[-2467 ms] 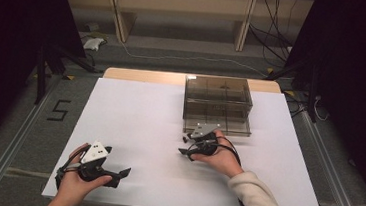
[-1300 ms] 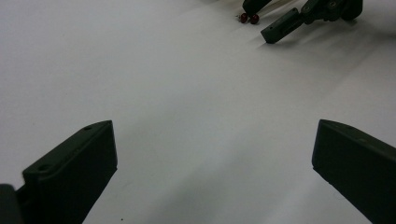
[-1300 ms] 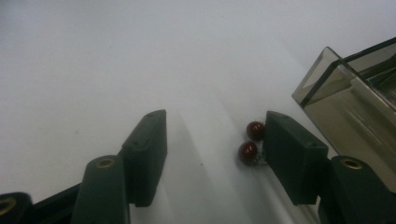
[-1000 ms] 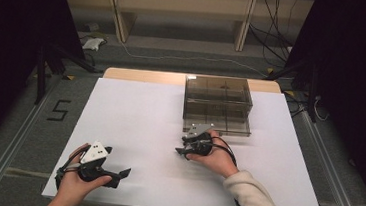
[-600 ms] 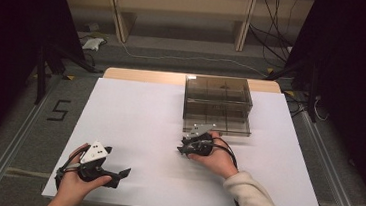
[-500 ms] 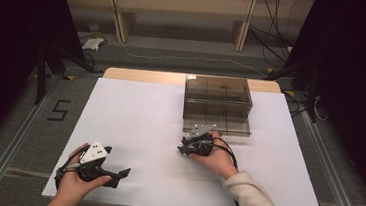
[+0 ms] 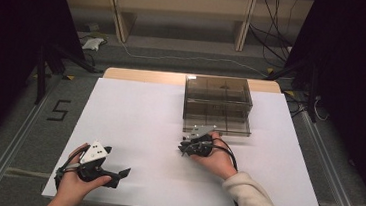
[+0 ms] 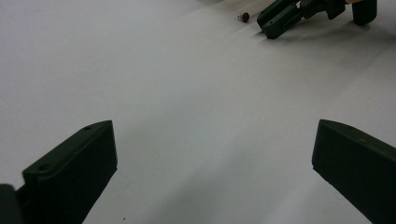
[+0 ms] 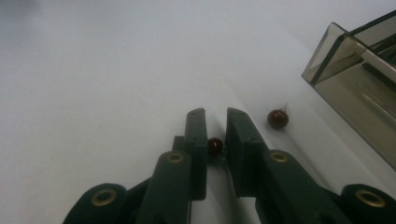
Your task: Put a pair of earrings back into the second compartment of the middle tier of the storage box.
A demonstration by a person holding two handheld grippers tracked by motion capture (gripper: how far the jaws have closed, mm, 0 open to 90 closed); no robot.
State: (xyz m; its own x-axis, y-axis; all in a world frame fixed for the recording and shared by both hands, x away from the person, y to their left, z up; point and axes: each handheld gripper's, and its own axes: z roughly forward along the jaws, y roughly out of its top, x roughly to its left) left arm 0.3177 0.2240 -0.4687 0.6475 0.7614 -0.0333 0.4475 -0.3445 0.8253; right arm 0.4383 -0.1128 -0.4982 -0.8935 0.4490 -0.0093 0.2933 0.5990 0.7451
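Observation:
In the right gripper view my right gripper (image 9: 216, 115) lies low on the white table, its jaws closed to a narrow gap with a small dark red bead (image 9: 215, 146) pinched between them. A second dark red bead (image 9: 278, 119) with a thin wire stub lies just beyond the jaws, to their right. The high view puts this gripper (image 7: 184, 148) just in front of a smoked clear box (image 7: 217, 106). My left gripper (image 7: 118, 163) rests near the table's front left, open wide with bare table between its jaws (image 8: 215, 154).
The box (image 9: 355, 79) has inner dividers and stands at the back right of the white table (image 7: 135, 114). The left gripper view shows the right gripper (image 8: 280, 16) far off with a red bead (image 8: 243, 17) beside it. Dark floor surrounds the table.
The right hand and its gripper have crept slightly left and toward the person, away from the box. The left gripper has stayed put.

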